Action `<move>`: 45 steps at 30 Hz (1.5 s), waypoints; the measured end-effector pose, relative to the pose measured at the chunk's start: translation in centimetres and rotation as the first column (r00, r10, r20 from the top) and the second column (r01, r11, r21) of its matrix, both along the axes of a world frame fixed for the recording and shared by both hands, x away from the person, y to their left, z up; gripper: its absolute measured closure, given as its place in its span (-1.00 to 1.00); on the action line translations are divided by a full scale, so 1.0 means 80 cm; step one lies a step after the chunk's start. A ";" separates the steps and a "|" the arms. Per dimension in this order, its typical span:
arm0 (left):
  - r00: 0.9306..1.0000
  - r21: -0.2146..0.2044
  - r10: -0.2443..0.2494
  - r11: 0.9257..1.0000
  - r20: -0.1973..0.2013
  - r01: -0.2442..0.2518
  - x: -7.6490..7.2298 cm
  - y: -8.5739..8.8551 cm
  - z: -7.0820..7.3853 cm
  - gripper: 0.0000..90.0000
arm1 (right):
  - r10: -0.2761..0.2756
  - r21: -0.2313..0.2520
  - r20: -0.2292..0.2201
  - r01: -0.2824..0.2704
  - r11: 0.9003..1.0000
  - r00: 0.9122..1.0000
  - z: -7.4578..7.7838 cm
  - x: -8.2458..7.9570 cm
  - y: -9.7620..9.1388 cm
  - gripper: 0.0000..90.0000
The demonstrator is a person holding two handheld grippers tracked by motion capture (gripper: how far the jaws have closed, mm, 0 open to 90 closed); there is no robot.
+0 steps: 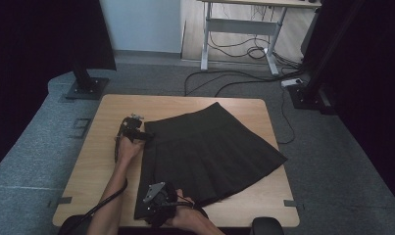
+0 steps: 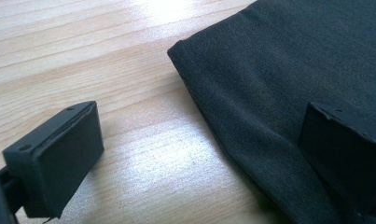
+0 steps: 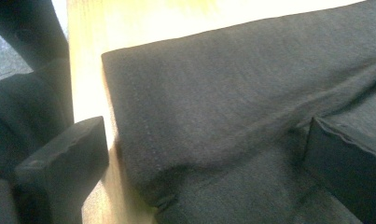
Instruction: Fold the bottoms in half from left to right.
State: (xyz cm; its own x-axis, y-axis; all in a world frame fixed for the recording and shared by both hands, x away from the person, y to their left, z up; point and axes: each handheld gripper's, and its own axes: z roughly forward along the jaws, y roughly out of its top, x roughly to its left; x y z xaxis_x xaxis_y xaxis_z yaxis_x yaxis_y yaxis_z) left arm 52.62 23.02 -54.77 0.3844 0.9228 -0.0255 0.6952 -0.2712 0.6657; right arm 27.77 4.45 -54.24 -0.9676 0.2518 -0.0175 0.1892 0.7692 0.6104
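No readable text, labels or numbers anywhere.

A matt black woven cloth skirt (image 1: 205, 152) lies on a pale, lightly glossy wood-grain table (image 1: 97, 166).

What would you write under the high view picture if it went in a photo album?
A person's two handheld grippers, left and right, meet the left edge of a black pleated skirt spread on a wooden table.
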 end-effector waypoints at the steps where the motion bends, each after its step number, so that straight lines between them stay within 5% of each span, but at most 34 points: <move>1: 1.000 -0.001 -0.003 1.000 0.005 0.003 -0.001 0.000 0.000 -0.98 | -0.014 -0.005 0.001 0.014 1.000 1.000 0.002 0.001 -0.001 -0.83; 6: 0.999 -0.014 -0.034 0.999 0.033 0.035 -0.005 0.000 0.002 -0.67 | -0.051 0.010 0.007 0.051 0.999 0.999 0.009 0.010 -0.010 -0.27; 10: 0.998 -0.030 -0.039 0.999 0.047 0.041 -0.010 -0.004 0.004 -0.33 | -0.081 0.021 0.033 0.080 0.997 0.996 0.012 0.014 -0.019 0.44; 14: 0.999 -0.044 -0.027 0.999 0.042 0.029 -0.014 -0.014 0.007 0.16 | -0.097 0.011 0.051 0.096 0.995 0.994 0.013 0.016 -0.023 0.70; 18: 0.999 -0.069 -0.026 0.997 0.024 0.028 -0.014 -0.018 0.008 0.52 | -0.095 0.003 0.064 0.096 0.995 0.993 0.014 0.015 -0.022 0.77; 23: 0.999 -0.086 -0.031 0.996 0.023 0.033 -0.016 -0.021 0.008 0.87 | -0.100 0.046 -0.001 0.100 0.994 0.995 0.012 0.022 -0.028 0.82; 32: 0.998 -0.028 -0.062 0.998 0.026 0.063 -0.021 -0.019 0.011 0.91 | -0.081 0.048 -0.025 0.082 0.995 0.996 0.012 0.018 -0.018 0.83; 45: 0.998 -0.032 -0.052 0.998 0.028 0.053 -0.063 0.035 0.011 0.91 | 0.021 0.073 -0.085 -0.015 0.997 0.996 0.011 -0.004 0.038 0.82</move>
State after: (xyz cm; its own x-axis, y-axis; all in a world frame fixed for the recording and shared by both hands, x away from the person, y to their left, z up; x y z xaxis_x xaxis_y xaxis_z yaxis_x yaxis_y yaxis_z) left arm 47.55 25.82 -53.92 0.4335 0.9001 -0.0439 0.6619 -0.2850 0.6933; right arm 27.43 7.46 -53.36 -0.9692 0.2318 0.0834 0.2296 0.7274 0.6467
